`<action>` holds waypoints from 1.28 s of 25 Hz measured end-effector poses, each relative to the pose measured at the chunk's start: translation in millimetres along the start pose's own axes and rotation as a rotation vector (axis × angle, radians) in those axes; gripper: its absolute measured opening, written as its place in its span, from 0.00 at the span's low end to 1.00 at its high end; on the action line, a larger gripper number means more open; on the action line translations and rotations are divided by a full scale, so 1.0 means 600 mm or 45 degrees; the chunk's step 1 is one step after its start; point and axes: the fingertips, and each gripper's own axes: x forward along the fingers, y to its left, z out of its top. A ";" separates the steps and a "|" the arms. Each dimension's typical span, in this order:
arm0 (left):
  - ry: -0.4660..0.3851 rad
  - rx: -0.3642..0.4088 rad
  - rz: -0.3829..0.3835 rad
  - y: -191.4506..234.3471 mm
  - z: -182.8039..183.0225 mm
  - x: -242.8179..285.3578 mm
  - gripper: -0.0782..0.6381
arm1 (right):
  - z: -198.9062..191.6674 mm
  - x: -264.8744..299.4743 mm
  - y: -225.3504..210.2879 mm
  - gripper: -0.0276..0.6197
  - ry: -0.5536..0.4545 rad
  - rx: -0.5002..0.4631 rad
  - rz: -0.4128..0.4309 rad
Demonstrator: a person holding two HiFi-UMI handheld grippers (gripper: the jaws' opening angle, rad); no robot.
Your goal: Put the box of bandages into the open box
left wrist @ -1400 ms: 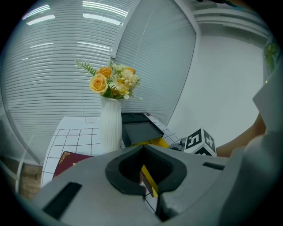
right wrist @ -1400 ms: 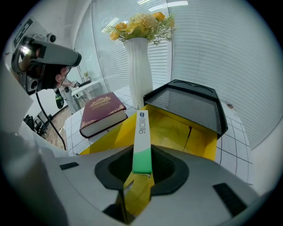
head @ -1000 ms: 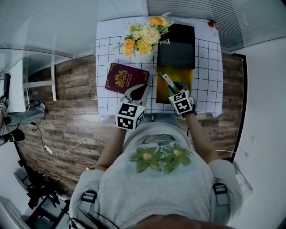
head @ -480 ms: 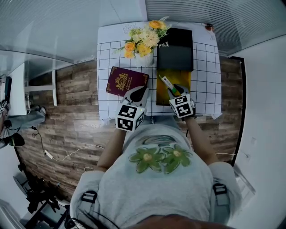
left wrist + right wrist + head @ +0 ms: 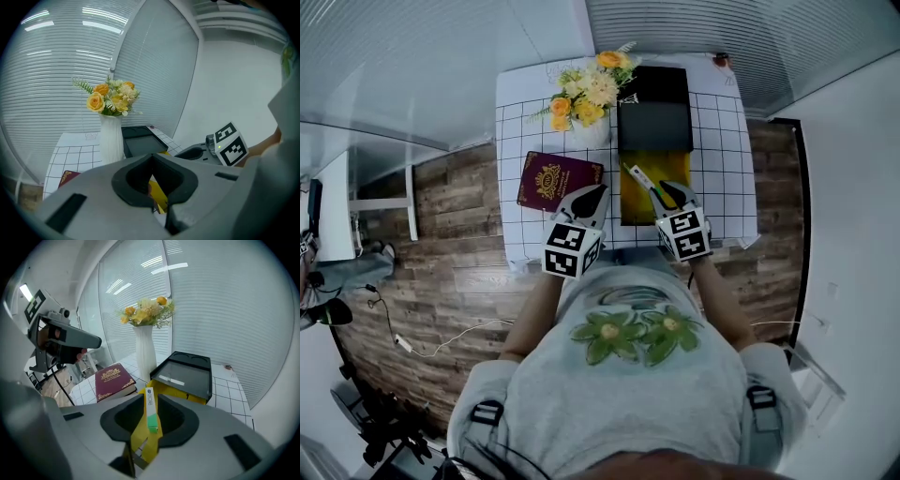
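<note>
Right gripper (image 5: 150, 401): jaws are closed narrowly on a slim white-and-green cardboard box of bandages (image 5: 149, 409). It is pinched by its lower end, so that it stands edge-on and tilts forward. In the head view this box of bandages (image 5: 641, 178) is seen over the near-left part of the open box with a yellow tray and a folded-back black lid (image 5: 677, 165). Its height above the tray cannot be read, and it is judged not yet released. The end-on pinch is judged to leave the free end clear to be led in first.

Left gripper (image 5: 151, 159): jaws are drawn together with nothing between them. It is held just beside the tray's left edge, apparently out of the way.

Further out, a maroon book with a gold crest (image 5: 555, 180) lies flat to the left. A white vase of yellow flowers (image 5: 589, 129) stands beyond it, beside the lid. All of these are set on a white grid-patterned table (image 5: 727, 159).
</note>
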 end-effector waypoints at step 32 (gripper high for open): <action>0.023 0.069 -0.117 -0.053 -0.020 0.002 0.12 | 0.022 -0.091 0.045 0.05 -0.127 0.034 -0.038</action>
